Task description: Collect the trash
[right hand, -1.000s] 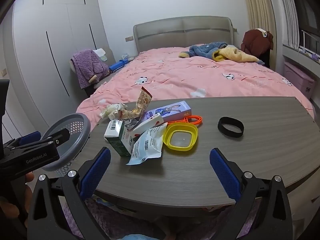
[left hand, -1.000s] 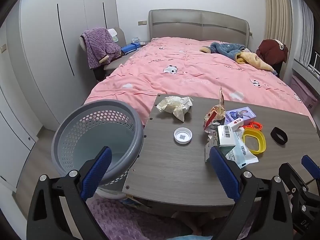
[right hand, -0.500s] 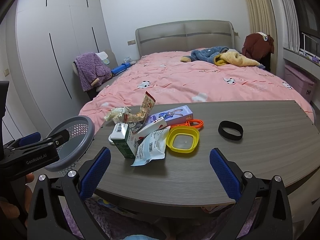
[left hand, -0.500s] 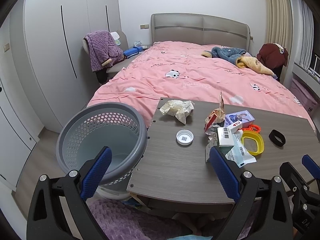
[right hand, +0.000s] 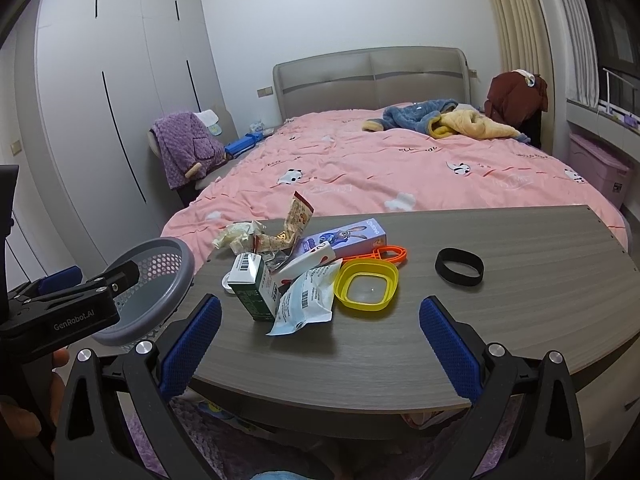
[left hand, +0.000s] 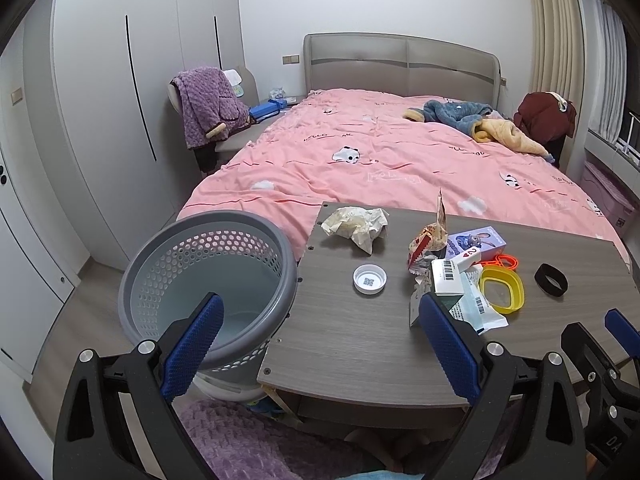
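Grey-brown wood-grain counter [left hand: 360, 344] is filling the lower middle of both views, with a pink bed [left hand: 384, 160] lying behind it. Both tongs are hanging released and holding nothing: the left tongs [left hand: 320, 336] are showing at the bottom of the left view with blue pads spread wide, and the right tongs [right hand: 320, 336] are gaping the same way at the bottom of the right view.

Trash is sitting scattered on the counter. A crumpled paper wad [left hand: 356, 226] is lying at the far left corner, and a white cap [left hand: 369, 279] is resting alone in front of it. To the right, a snack wrapper [right hand: 294, 224] is standing up beside a purple box [right hand: 348, 238], a green-and-white carton [right hand: 252, 284] and a white plastic pouch [right hand: 306, 302], all bunched together and touching. A yellow lid [right hand: 366, 284] is lying just right of the pouch, an orange clip [right hand: 384, 254] behind it, and a black band [right hand: 459, 267] well apart further right.

A grey perforated basket [left hand: 168, 264] is standing off the counter's left edge, at the left of both frames. The left tongs' near pad is overlapping its rim in the left view.
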Available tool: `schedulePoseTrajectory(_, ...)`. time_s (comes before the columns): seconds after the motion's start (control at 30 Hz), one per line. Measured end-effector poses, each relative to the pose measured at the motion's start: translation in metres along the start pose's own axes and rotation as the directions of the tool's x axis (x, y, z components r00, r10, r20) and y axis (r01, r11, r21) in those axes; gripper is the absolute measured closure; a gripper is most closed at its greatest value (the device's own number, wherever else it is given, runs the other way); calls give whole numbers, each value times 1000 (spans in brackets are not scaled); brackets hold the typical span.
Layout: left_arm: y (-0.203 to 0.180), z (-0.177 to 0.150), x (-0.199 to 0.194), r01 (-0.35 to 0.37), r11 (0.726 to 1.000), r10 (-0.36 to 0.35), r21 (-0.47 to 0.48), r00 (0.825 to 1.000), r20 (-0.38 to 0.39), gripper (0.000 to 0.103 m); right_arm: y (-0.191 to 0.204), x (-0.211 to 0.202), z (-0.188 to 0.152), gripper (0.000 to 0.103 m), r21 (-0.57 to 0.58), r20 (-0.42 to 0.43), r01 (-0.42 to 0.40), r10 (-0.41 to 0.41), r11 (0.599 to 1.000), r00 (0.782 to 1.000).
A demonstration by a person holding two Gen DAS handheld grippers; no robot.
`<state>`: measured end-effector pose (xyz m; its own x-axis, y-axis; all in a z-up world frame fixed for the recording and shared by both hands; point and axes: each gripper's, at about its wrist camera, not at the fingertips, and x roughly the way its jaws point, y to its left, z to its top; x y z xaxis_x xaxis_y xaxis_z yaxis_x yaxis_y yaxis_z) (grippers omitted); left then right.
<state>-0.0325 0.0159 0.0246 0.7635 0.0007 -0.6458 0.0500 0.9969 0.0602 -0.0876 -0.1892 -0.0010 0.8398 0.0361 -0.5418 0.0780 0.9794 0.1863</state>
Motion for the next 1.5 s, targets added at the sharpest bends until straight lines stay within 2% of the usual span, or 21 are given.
schedulePoseTrajectory(1.5,-1,-2,-7,-2,1000,2,2,1000,12,9,-1,-4,-1,5,2,15,-4,4,1000,1000)
